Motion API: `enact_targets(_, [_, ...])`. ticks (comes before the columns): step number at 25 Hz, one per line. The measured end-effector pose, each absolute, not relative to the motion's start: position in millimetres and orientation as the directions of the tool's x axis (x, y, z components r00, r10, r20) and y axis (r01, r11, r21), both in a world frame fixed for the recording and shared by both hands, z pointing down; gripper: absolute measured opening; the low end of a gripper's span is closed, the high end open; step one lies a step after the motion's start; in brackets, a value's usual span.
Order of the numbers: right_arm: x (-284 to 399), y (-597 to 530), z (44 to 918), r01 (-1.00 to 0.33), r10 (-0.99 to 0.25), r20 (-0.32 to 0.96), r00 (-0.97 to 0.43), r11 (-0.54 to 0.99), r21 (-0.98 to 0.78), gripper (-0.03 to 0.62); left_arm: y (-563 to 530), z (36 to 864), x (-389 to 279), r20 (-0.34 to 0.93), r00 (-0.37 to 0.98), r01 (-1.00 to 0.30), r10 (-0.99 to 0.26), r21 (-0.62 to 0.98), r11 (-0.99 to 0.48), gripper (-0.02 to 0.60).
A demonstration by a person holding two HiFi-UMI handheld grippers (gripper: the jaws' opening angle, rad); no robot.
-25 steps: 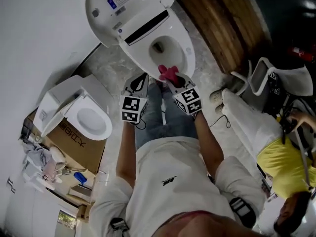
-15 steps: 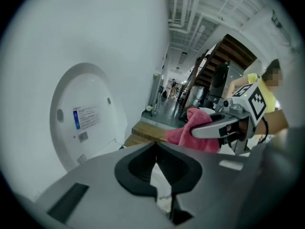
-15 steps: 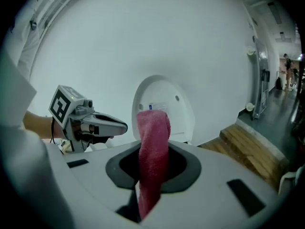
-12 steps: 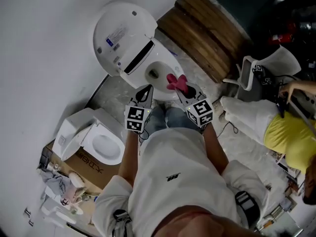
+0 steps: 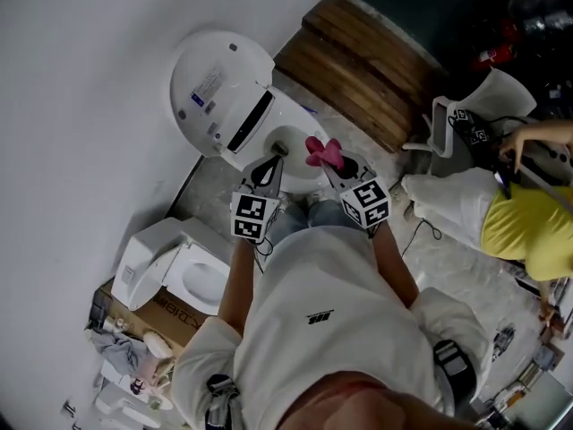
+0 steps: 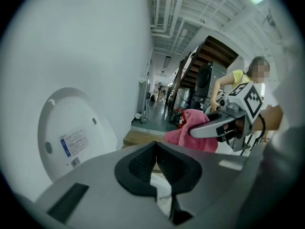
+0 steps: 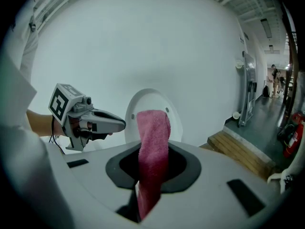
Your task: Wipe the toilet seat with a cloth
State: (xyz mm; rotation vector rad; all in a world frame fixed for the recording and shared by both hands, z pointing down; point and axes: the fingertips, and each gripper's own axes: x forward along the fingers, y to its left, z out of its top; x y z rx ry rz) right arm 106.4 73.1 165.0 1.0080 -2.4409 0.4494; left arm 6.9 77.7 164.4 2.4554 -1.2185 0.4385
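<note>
Cloth (image 7: 153, 142) sits pinched between jaws of right gripper (image 5: 335, 163); jaws of left gripper (image 5: 270, 166) meet, empty.

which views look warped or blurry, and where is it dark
Left gripper view: fisheye, black corners, a mosaic patch on the bystander. Right gripper view: same fisheye bend, pink cloth crisp against a flat, evenly lit wall. Head view: tilted, little blur, dark at the upper right beyond the wooden platform.

Pink terry cloth (image 7: 152, 142) upright in right claw (image 5: 335, 166), over white toilet seat (image 5: 303, 174)
</note>
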Motion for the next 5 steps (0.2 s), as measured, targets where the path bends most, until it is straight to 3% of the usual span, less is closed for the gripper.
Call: enact_targets(5, [107.0, 69.4, 154.1, -0.734, -0.599, 0.502, -0.624, 0.670, -0.112, 0.051, 74.8, 150.0, 10.1, 0.410, 0.585, -0.803, -0.699, 0.174, -0.570, 0.011])
